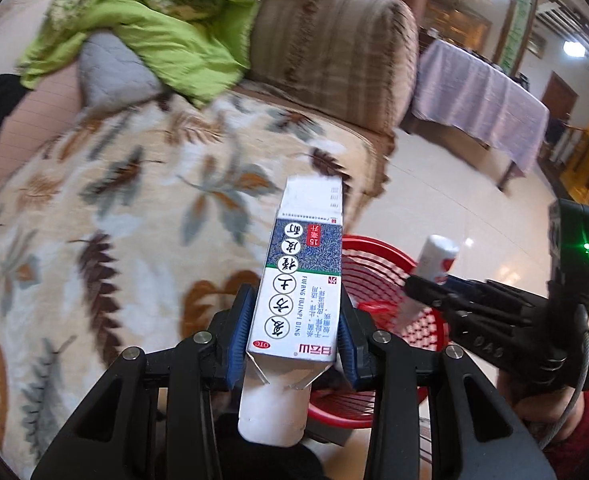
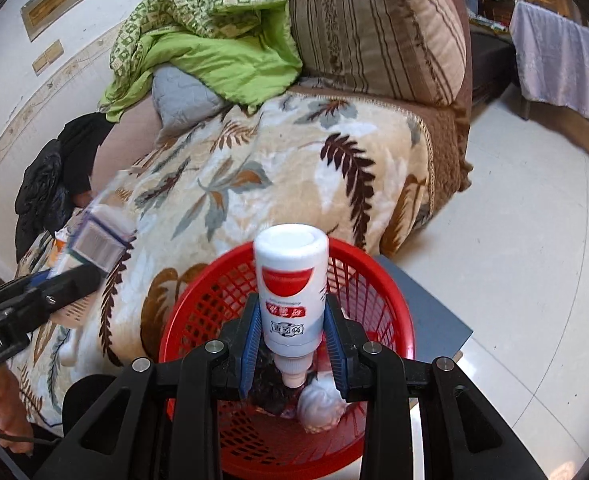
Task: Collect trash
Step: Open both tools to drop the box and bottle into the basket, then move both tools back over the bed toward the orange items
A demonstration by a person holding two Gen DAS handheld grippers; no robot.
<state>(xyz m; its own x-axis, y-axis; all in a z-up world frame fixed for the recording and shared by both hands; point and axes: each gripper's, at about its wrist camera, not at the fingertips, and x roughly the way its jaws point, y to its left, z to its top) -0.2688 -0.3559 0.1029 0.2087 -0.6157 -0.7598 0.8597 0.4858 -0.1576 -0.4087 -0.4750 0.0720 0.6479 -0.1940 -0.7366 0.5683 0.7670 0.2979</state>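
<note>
Red basket (image 2: pixel 214 300) low in front, a piece of trash pinched in each gripper above it.

Blue pads of the right gripper (image 2: pixel 292 330) squeeze a white bottle (image 2: pixel 290 280) with a red label, cap end away from the camera, directly over the basket, where a crumpled white wad (image 2: pixel 320 402) lies, likely tissue. Beside it, the left gripper (image 1: pixel 294 328) clamps an opened medicine box (image 1: pixel 302 276) at the basket's rim. Beyond spreads a leaf-patterned blanket (image 1: pixel 114 200) on a sofa, then a green quilt (image 2: pixel 214 52).
</note>
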